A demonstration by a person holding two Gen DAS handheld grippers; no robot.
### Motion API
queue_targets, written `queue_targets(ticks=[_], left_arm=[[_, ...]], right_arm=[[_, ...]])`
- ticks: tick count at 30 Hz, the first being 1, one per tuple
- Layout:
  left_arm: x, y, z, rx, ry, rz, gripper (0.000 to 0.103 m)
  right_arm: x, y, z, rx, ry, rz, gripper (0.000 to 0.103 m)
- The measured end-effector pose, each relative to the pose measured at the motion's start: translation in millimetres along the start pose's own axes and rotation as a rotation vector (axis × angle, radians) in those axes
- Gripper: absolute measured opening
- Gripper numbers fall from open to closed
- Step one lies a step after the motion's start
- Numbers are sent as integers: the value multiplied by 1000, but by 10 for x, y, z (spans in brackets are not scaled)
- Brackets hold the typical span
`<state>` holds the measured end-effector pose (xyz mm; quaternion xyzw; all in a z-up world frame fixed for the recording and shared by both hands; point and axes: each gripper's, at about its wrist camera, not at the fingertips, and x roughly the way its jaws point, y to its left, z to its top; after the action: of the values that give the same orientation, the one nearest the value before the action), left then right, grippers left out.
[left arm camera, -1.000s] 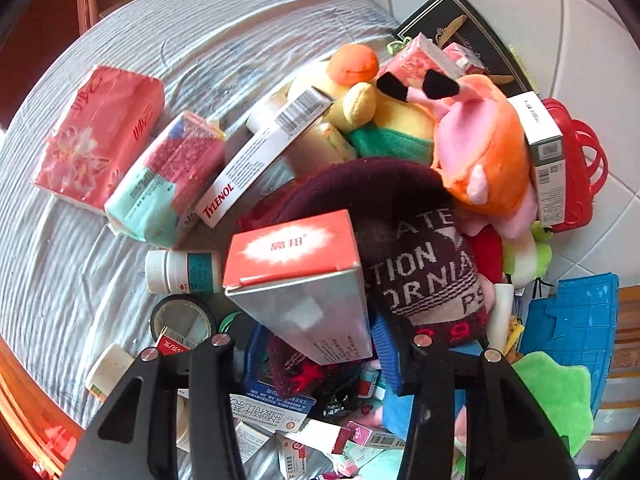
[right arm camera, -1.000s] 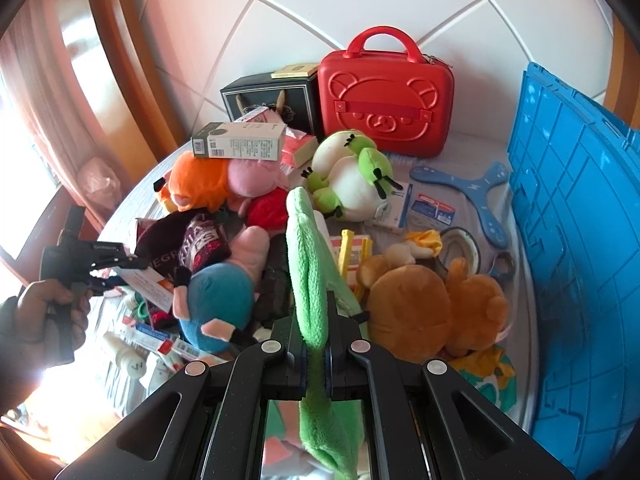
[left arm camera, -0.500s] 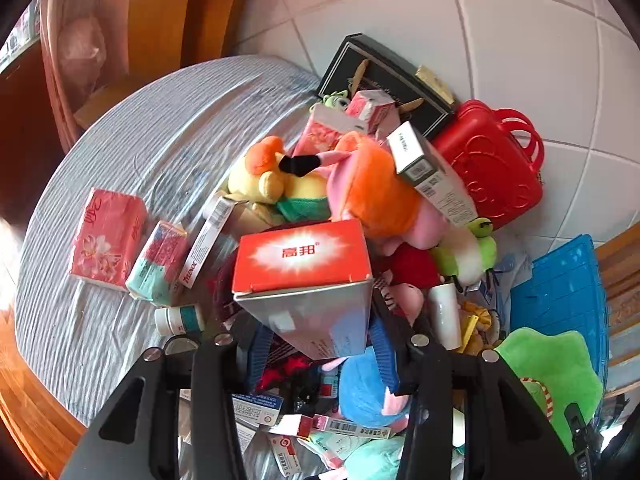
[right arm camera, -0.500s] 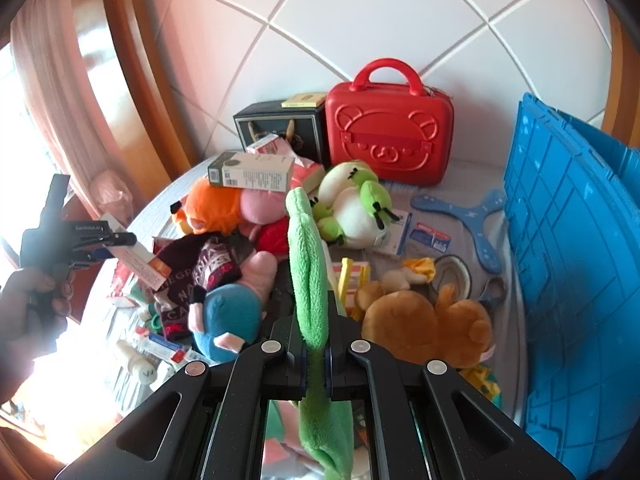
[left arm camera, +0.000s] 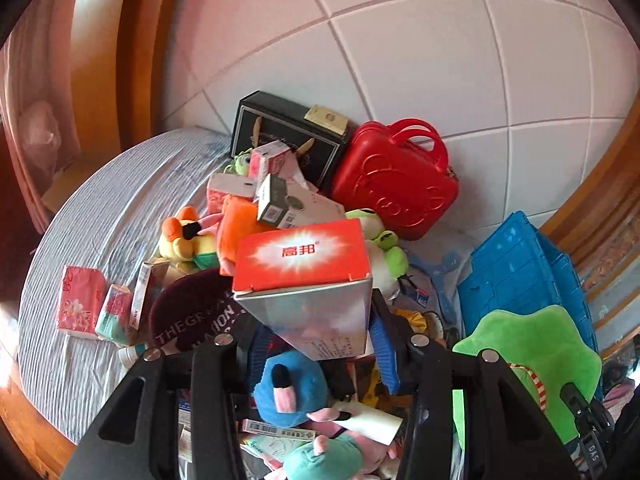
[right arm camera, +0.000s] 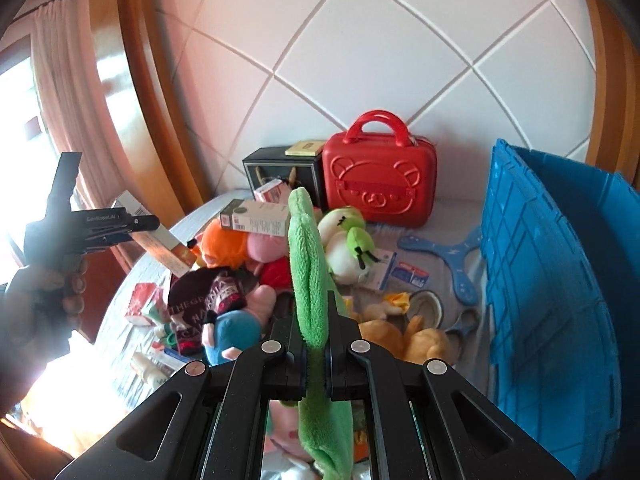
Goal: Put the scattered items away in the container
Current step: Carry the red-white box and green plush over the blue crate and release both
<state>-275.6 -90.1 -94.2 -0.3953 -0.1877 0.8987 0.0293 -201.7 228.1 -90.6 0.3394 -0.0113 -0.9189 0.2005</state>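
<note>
A red-topped carton (left arm camera: 304,280) is clamped between the left gripper (left arm camera: 312,344) fingers and held clear above the toy pile. A green plush cloth (right arm camera: 310,280) is pinched edge-on in the fully closed right gripper (right arm camera: 316,354), hanging below it. Both grippers are angled downward. Only the right wrist view shows the person's hand (right arm camera: 44,292) on the left gripper and the blue crate (right arm camera: 560,280) interior.

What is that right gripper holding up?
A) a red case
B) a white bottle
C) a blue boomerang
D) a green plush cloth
D: the right gripper is shut on the green plush cloth, which stands up between its fingers.
</note>
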Motion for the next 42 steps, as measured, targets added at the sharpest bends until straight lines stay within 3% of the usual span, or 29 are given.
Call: queue_targets(ticks=[11, 21, 34, 42], left_arm=[[-200, -1248, 81, 155, -79, -125, 44], [-93, -2627, -67, 391, -51, -187, 44], [88, -4210, -490, 638, -20, -306, 44], [189, -4821, -637, 722, -5, -372, 44]], right_arm=[[-767, -444, 264, 26, -149, -6, 5], [-1478, -1051, 360, 59, -283, -106, 5], [-1958, -1934, 141, 164, -319, -277, 5], [-2083, -2302, 63, 210, -332, -356, 5]])
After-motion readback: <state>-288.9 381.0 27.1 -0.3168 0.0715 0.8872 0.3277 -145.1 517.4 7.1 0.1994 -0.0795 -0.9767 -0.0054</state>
